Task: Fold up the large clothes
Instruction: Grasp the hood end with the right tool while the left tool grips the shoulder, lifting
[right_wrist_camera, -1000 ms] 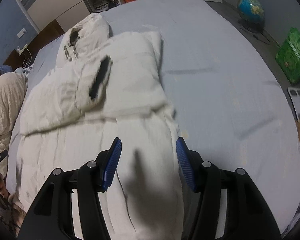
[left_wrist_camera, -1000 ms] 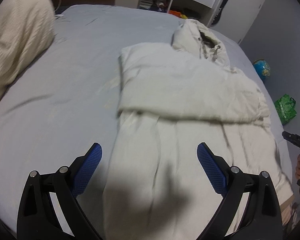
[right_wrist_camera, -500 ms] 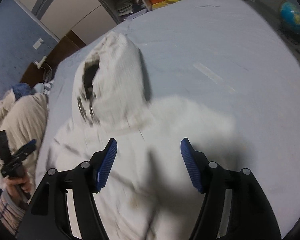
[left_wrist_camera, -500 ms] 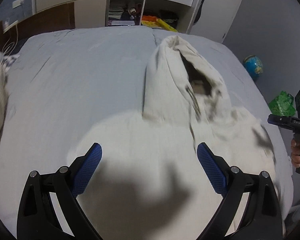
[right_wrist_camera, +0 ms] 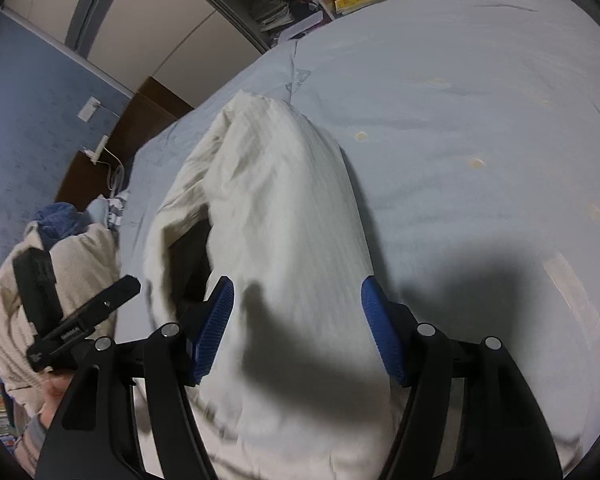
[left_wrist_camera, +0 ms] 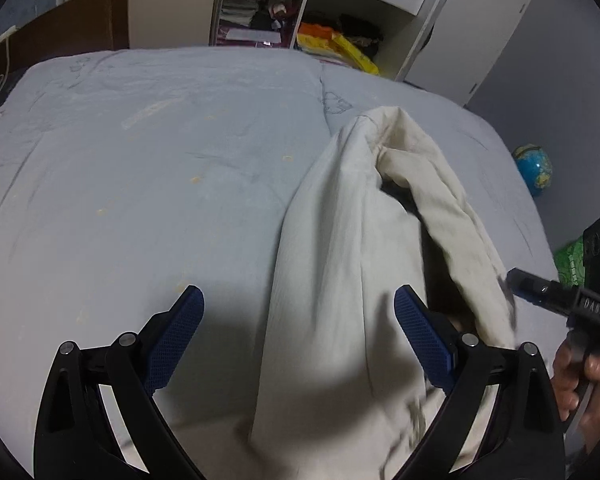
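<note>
A cream hooded garment lies on the grey-blue bed; its hood [left_wrist_camera: 380, 216] points away from me, with the dark opening on its right side in the left wrist view. It also shows in the right wrist view [right_wrist_camera: 284, 208]. My left gripper [left_wrist_camera: 298, 338] is open and empty, just above the hood's near left part. My right gripper [right_wrist_camera: 298, 330] is open and empty, its blue pads on either side of the hood's base. The right gripper shows in the left wrist view [left_wrist_camera: 556, 300], and the left gripper shows in the right wrist view [right_wrist_camera: 80, 320].
The bed sheet [left_wrist_camera: 140, 168] spreads to the left and far side. A wardrobe with open shelves [left_wrist_camera: 300, 24] stands behind the bed. A globe [left_wrist_camera: 534, 166] and a green bag [left_wrist_camera: 572, 260] are on the floor at right. A cream knitted pile [right_wrist_camera: 80, 264] lies left.
Both grippers have moved forward along the garment, from over its folded body to the hood. The hood now fills the near view. Both stay open.
</note>
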The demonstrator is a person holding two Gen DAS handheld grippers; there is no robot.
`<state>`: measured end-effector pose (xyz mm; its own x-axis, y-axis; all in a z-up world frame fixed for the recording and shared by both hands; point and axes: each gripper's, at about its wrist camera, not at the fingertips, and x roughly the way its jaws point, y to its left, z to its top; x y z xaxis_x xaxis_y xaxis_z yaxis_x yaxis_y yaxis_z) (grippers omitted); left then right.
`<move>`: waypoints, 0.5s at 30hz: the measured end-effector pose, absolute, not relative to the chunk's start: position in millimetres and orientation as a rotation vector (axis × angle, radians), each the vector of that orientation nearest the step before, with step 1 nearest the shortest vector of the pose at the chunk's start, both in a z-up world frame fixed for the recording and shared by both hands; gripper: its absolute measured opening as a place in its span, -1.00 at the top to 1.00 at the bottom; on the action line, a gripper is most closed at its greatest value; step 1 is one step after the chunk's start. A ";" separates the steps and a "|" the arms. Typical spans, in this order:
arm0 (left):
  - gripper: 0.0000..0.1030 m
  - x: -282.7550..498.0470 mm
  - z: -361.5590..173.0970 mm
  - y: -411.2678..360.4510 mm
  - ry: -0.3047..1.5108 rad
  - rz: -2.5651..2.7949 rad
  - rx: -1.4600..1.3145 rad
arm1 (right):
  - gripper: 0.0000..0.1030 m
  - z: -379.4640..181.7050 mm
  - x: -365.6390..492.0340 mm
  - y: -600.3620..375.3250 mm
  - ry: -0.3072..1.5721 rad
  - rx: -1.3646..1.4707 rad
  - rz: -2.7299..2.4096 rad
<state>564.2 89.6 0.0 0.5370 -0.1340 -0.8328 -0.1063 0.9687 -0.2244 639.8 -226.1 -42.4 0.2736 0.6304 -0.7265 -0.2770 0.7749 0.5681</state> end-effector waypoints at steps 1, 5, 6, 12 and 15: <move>-0.75 572.9 -6.3 88.8 1.025 -0.007 -0.250 | -0.22 -48.6 648.0 -219.2 1.150 0.348 0.622; -0.18 589.8 -36.7 95.2 1.079 0.022 -0.191 | 0.24 -68.5 664.9 -204.9 1.144 0.255 0.582; -0.06 592.3 -44.4 97.0 1.093 0.020 -0.193 | 0.35 -75.8 667.4 -202.5 1.152 0.229 0.573; 0.02 582.5 -83.0 114.9 1.042 -0.061 -0.231 | 0.59 -121.7 681.2 -230.2 1.133 0.355 0.631; 0.00 579.3 -84.1 119.2 1.020 -0.083 -0.248 | 0.58 -124.5 682.9 -231.8 1.113 0.376 0.664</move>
<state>579.3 119.2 -84.1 0.5230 -0.1832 -0.8324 -0.0469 0.9689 -0.2428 682.9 -231.8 -124.5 0.2802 0.6595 -0.6975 -0.3004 0.7503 0.5888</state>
